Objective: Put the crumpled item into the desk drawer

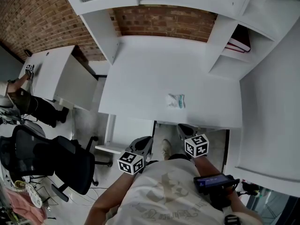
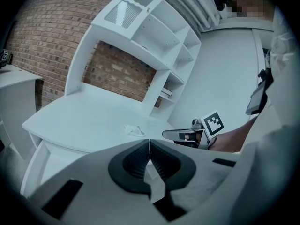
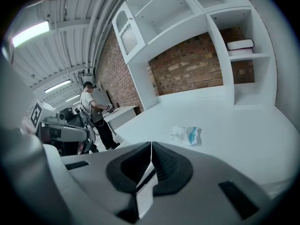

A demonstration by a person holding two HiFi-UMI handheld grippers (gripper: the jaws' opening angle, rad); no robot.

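Observation:
A crumpled white item with a bit of teal (image 1: 176,100) lies on the white desk (image 1: 140,78), close to its front edge. Both grippers hang in front of the desk, below that edge and near the person's body. My left gripper (image 1: 146,140) is shut with nothing in it, left of and short of the item. My right gripper (image 1: 181,127) is shut and empty too, just short of the item. The left gripper view has the crumpled item (image 2: 134,131) beyond its closed jaws (image 2: 149,146). In the right gripper view the crumpled item (image 3: 187,134) lies just past the closed jaws (image 3: 151,150). No open drawer shows.
A white hutch with shelves (image 1: 225,50) rises at the back and right of the desk, with books (image 1: 239,43) on one shelf. A black office chair (image 1: 51,161) stands on the left. Another person (image 1: 26,100) is at a neighbouring white desk (image 1: 51,71).

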